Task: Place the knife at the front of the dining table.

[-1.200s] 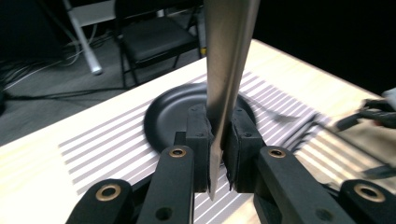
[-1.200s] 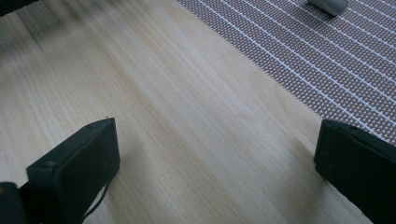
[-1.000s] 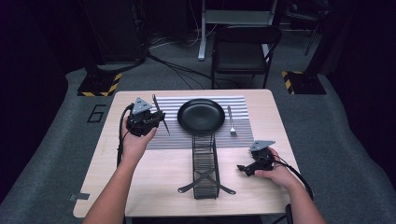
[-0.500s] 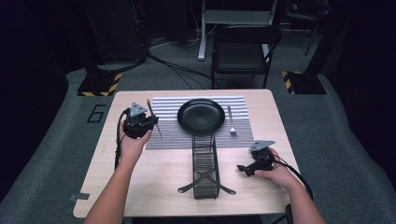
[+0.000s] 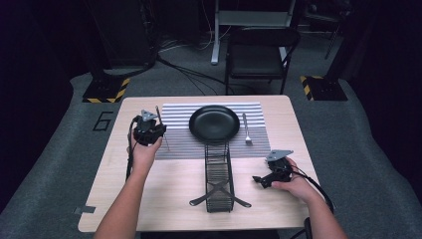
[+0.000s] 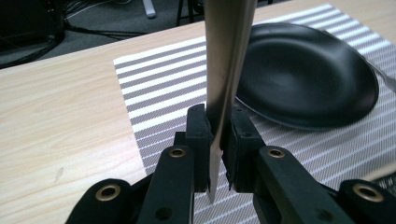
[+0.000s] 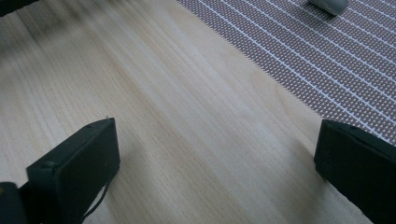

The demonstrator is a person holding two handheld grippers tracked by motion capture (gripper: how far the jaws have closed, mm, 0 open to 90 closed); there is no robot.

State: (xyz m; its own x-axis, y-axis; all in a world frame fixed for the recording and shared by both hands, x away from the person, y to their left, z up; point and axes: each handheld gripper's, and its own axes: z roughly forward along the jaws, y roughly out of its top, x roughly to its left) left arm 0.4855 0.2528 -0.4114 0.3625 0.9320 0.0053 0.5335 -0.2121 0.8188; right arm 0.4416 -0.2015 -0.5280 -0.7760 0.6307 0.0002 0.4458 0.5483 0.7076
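My left gripper (image 5: pixel 157 130) is over the left edge of the striped placemat (image 5: pixel 179 142), shut on a silver table knife (image 6: pixel 228 56). The blade stands between the pads (image 6: pixel 198 135) and runs up out of the left gripper view. Right of it on the mat lies a black plate (image 5: pixel 214 123), with a fork (image 5: pixel 246 130) on the plate's right. My right gripper (image 5: pixel 260 179) rests low on the wooden table (image 5: pixel 164 199) near the front right. In the right gripper view its jaws stand wide apart, open over bare wood with nothing between them (image 7: pixel 215 158).
A black wire cutlery basket (image 5: pixel 219 174) lies lengthwise on the table in front of the plate, between my two hands. Beyond the table's far edge stands a dark chair (image 5: pixel 259 55), and cables lie on the floor.
My left hand has come down and a little nearer with the knife still gripped. The right hand has stayed where it was.
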